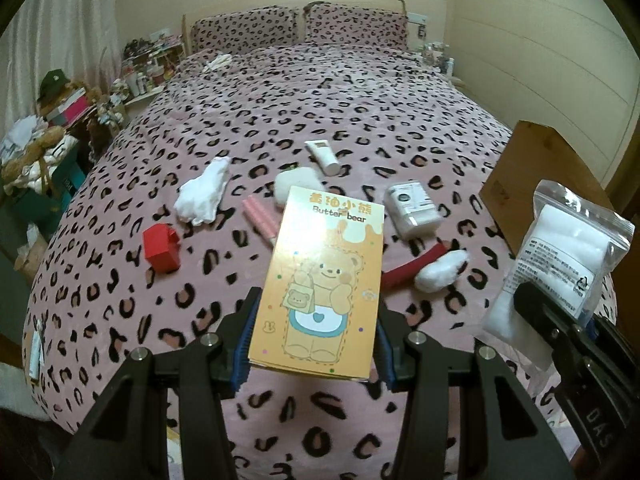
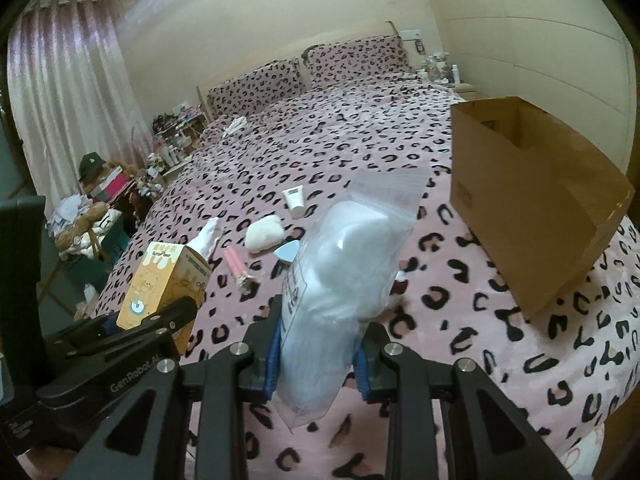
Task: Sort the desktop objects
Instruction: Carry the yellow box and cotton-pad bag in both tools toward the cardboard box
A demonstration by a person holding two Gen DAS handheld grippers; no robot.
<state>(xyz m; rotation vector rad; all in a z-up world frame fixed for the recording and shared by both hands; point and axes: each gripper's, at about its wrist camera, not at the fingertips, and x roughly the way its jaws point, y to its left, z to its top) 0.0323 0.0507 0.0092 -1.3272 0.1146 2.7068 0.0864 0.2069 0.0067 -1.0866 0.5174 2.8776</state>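
bed w/ fuzzy pink leopard-print blanket [image 1: 360, 120], soft, spans both views. open brown cardboard box [image 2: 532, 216], rigid, at bed's right edge. flat orange printed "butter bear" carton [image 1: 320, 284], off the blanket, clamped by left gripper [image 1: 314, 344]. clear crinkly zip bag w/ white padding [image 2: 344, 288], pinched by right gripper [image 2: 318, 356]. on blanket: small red paper box [image 1: 162, 252], white plastic tube [image 1: 324, 156].
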